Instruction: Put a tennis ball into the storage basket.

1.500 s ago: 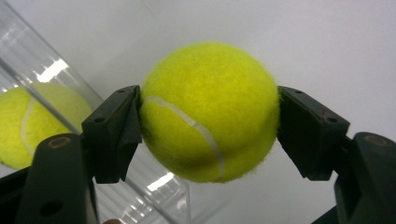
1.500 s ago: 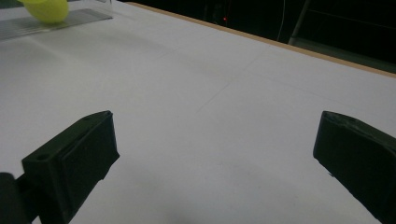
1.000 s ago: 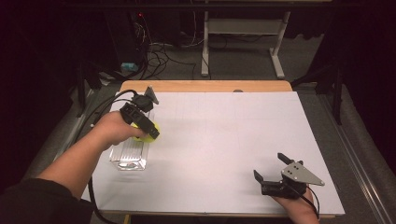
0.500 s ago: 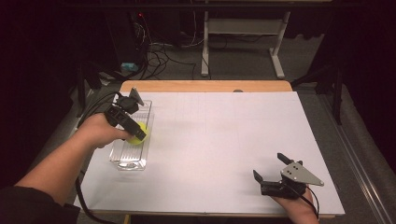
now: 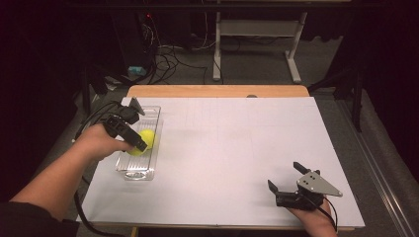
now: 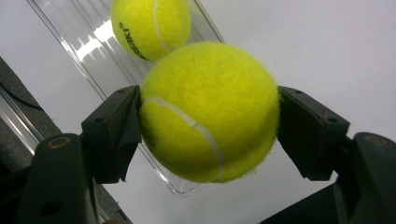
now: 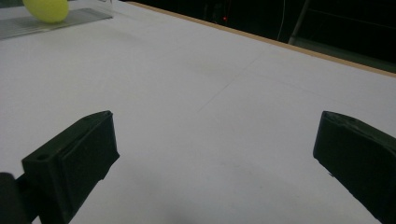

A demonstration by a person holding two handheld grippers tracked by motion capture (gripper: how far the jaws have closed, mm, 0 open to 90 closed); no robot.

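Two fuzzy yellow-green tennis balls are at the left side of a table covered in a white paper sheet. One of them, the held tennis ball, is clamped between the two black jaws of the left gripper, whose pads press against its opposite sides. In the high view this gripper is over a long clear plastic tray that lies near the left edge of the sheet, running from the near side toward the far side. The person's left hand wraps around the gripper body, and a black cable trails from it off the left edge.

From the left gripper view, the second tennis ball lies inside the clear tray, just beyond the held one, with dark printed lettering on its side. Whether the held ball touches the tray floor cannot be told.

Near the near right corner of the sheet, the right gripper is low over the paper, a grey three-cornered plate on top of it, with the person's right hand behind it. Its jaws stand wide apart with nothing between them. In the right gripper view, they frame bare white paper, and a yellow ball and the tray appear far off at the upper left. A light wooden table edge runs along the far side of the sheet.
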